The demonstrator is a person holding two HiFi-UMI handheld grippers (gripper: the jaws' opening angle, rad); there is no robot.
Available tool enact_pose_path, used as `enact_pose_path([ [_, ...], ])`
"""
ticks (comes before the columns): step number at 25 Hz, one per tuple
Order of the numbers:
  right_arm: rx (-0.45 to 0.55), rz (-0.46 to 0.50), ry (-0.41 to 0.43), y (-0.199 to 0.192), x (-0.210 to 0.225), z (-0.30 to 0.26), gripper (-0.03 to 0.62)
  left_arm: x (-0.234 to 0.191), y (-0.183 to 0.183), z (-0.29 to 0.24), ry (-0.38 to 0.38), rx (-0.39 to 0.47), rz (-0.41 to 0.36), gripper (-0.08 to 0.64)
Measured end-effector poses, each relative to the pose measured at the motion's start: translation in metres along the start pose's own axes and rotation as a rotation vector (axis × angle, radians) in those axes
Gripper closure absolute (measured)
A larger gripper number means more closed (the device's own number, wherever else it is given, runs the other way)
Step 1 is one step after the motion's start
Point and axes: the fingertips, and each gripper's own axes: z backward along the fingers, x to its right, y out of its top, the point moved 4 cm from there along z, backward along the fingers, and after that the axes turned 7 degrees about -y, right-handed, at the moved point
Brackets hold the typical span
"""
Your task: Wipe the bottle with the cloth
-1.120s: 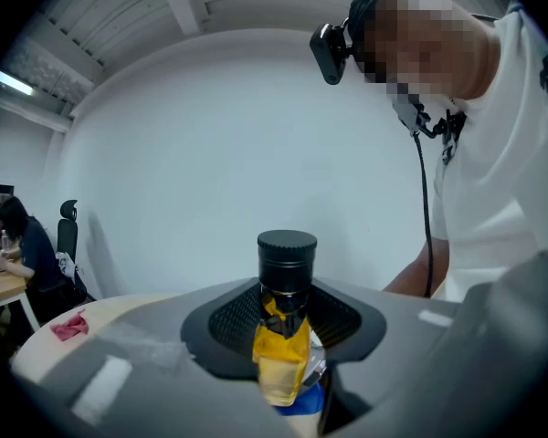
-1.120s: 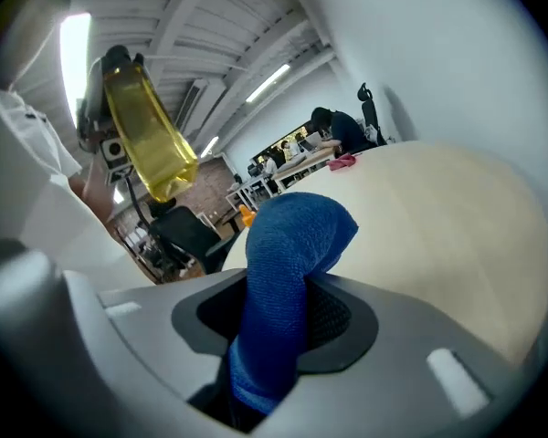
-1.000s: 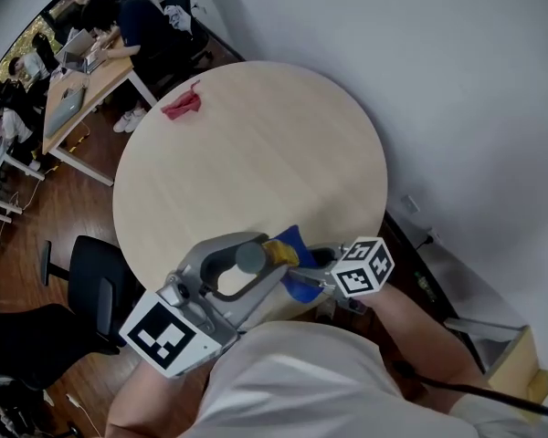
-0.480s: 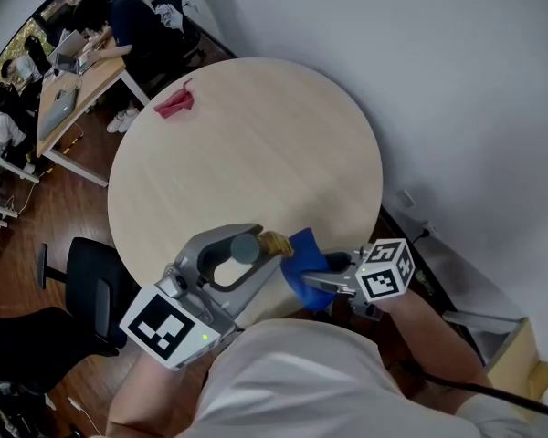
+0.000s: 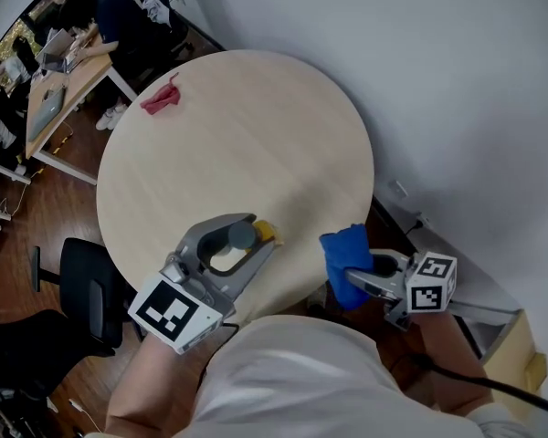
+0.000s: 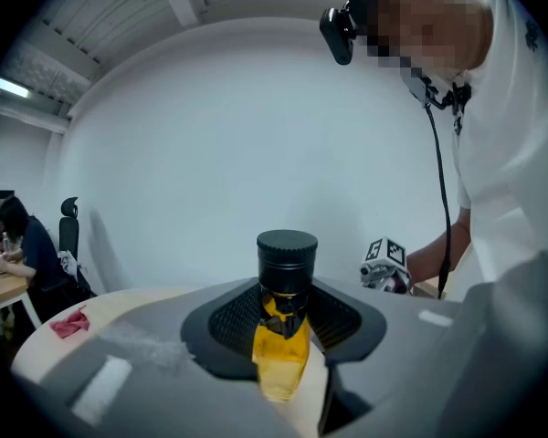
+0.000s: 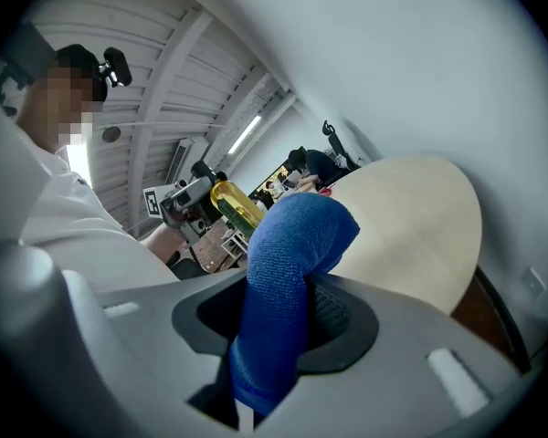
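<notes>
L gripper (image 5: pixel 252 241) clamped yellow bottle (image 6: pixel 281 354) over table (image 5: pixel 237 135) near edge; R gripper (image 5: pixel 358 283), apart at right, pinched blue cloth (image 7: pixel 288 272).

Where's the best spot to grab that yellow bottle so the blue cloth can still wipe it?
Likely where the left gripper has it: pinching the bottle from both sides, just below its black cap. The round body fits between the jaws, and its yellow part stays exposed for the blue cloth.

Even daylight — strong fisheye edges
</notes>
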Motion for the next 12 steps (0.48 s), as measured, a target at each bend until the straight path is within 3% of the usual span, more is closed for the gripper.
enact_pose_path([
  [8,0.036,-0.013,-0.095,-0.002,0.017,0.026,0.44,-0.024,-0.066,-0.033,0.038,-0.067,-0.008,0.407],
  [12,0.035,-0.003,-0.125,-0.003,0.021,0.033,0.44,-0.045,-0.103,-0.049,0.089,-0.096,0.039,0.407],
])
